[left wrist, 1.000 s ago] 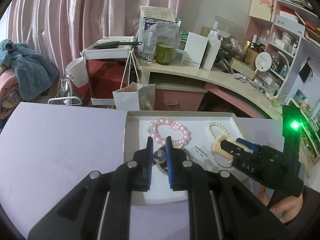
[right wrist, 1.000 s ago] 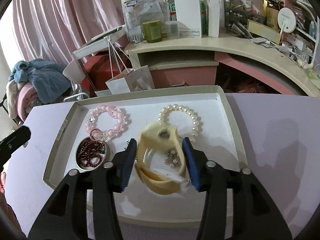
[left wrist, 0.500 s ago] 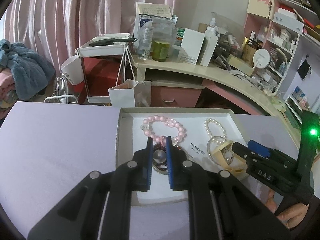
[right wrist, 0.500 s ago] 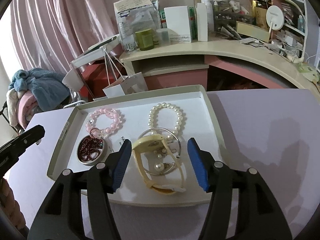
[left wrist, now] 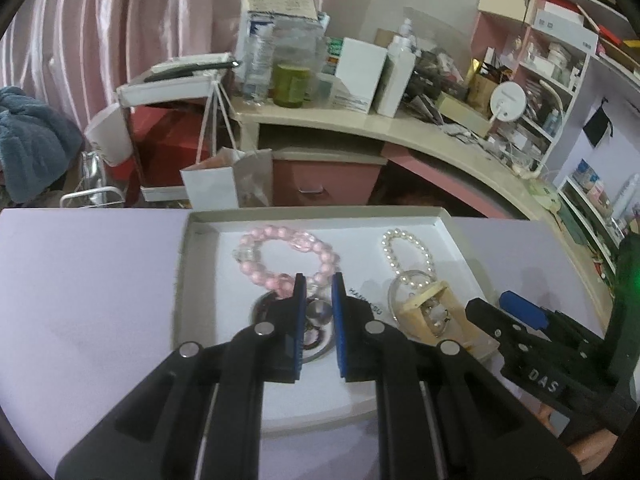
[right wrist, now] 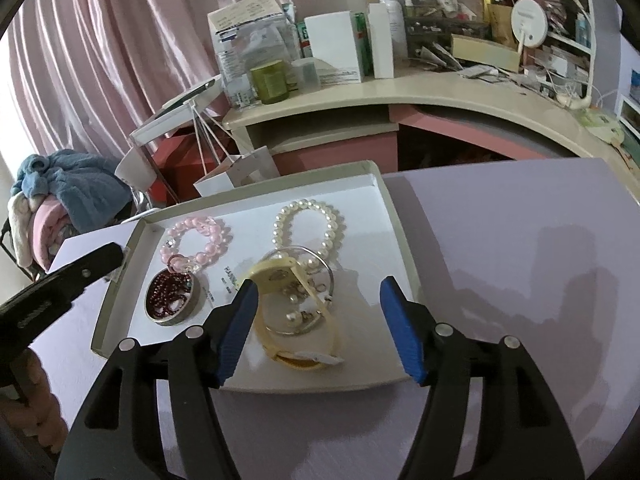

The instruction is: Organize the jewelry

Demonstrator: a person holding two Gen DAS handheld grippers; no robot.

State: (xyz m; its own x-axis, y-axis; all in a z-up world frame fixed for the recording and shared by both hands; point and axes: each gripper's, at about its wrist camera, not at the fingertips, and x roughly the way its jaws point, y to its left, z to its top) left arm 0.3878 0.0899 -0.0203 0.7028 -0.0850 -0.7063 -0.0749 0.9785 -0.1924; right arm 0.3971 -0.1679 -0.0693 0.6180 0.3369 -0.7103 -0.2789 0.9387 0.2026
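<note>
A shallow white tray (right wrist: 300,385) (left wrist: 320,212) lies on the purple table. Inside it are a pink bead bracelet (right wrist: 218,236) (left wrist: 248,268), a pearl bracelet (right wrist: 279,232) (left wrist: 388,252), and an open round tin of dark red beads (right wrist: 172,296) (left wrist: 258,308). A cream band (right wrist: 276,276) (left wrist: 424,308) rests across a silver hoop. My right gripper (right wrist: 319,284) (left wrist: 494,304) hovers over the cream band, and its jaws are opening with no pad touching the band. My left gripper (left wrist: 319,280) (right wrist: 108,256) is above the tin, nearly closed on a small silvery round piece.
Past the table's far edge stand a white paper bag (right wrist: 236,176) and a curved cream desk (right wrist: 440,96) crowded with boxes, bottles and a green jar. Pink curtains hang behind. A shelf unit fills the right. Bare purple tabletop (right wrist: 520,260) spreads right of the tray.
The right jaws have widened and drawn back. The cream band they held now lies in the tray. The left gripper has come lower and nearer the tin, its jaws unchanged.
</note>
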